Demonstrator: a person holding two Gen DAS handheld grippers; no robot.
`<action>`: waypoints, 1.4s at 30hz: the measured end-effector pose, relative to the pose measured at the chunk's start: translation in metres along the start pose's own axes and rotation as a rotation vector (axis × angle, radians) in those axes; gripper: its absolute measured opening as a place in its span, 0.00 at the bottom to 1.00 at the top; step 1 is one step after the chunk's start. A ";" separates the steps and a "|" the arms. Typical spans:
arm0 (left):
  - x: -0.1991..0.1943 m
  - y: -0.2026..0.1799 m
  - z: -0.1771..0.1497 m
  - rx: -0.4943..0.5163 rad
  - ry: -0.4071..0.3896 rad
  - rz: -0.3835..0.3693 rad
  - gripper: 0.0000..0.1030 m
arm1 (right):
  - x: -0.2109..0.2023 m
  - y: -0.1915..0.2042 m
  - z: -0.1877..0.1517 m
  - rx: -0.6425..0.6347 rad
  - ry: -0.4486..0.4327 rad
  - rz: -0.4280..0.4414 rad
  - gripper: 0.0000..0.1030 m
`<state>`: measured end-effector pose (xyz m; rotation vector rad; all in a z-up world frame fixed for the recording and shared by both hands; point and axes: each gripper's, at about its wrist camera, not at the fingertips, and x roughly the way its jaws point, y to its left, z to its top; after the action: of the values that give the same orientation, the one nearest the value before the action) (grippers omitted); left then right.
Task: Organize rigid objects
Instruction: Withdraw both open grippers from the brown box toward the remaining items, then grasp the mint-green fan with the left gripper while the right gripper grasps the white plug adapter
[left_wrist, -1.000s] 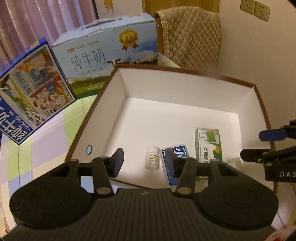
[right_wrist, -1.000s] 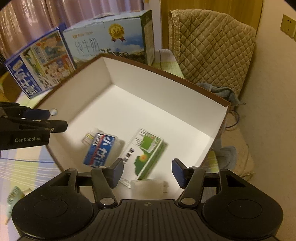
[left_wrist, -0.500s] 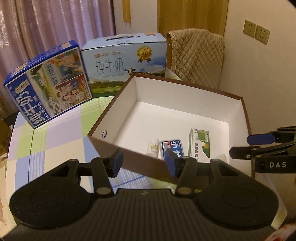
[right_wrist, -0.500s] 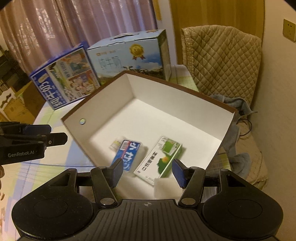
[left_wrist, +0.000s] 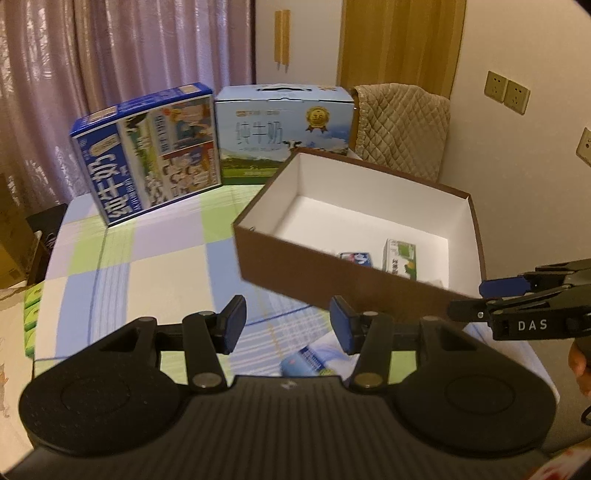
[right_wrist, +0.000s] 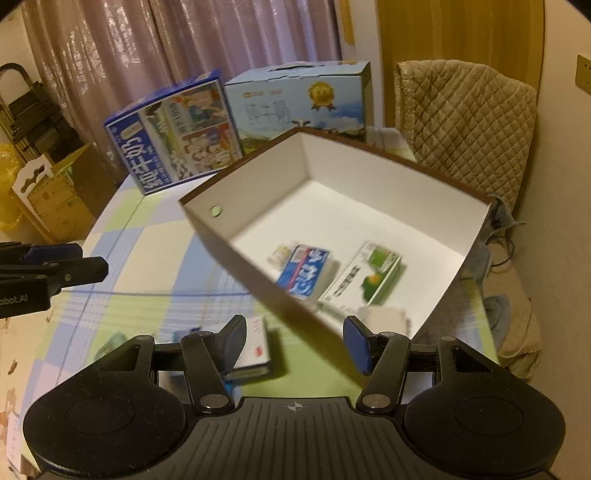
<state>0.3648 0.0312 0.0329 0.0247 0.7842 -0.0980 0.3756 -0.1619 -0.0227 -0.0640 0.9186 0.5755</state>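
Observation:
A brown box with a white inside (left_wrist: 369, 206) (right_wrist: 369, 206) stands on the checked table. In it lie a blue-white packet (right_wrist: 306, 271) (left_wrist: 356, 258), a green-white carton (right_wrist: 369, 275) (left_wrist: 400, 256), a small white bottle (right_wrist: 281, 254) and a white item (right_wrist: 384, 315). My left gripper (left_wrist: 286, 326) is open and empty, in front of the box's near wall. My right gripper (right_wrist: 295, 341) is open and empty, short of the box's near corner. A blue-white item (left_wrist: 306, 363) lies under the left gripper. A flat white box (right_wrist: 251, 347) lies under the right gripper.
Two large milk cartons, a dark blue one (left_wrist: 147, 151) and a light blue one (left_wrist: 284, 129), stand at the table's back. A quilted chair (right_wrist: 465, 122) stands behind the box. Cardboard boxes (right_wrist: 51, 192) stand off the table's left side.
Both grippers have pulled up and back from over the box's inside to in front of it. The items in the box have stayed where they were.

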 end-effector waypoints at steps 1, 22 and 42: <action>-0.004 0.005 -0.005 -0.006 0.001 0.004 0.45 | -0.001 0.006 -0.004 -0.002 0.007 0.008 0.54; -0.050 0.091 -0.108 -0.085 0.114 0.024 0.44 | 0.010 0.090 -0.073 -0.014 0.101 0.041 0.54; -0.046 0.113 -0.161 -0.106 0.185 0.024 0.44 | 0.044 0.148 -0.104 -0.106 0.104 0.104 0.54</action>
<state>0.2297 0.1564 -0.0502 -0.0581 0.9732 -0.0310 0.2467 -0.0477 -0.0929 -0.1433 0.9957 0.7224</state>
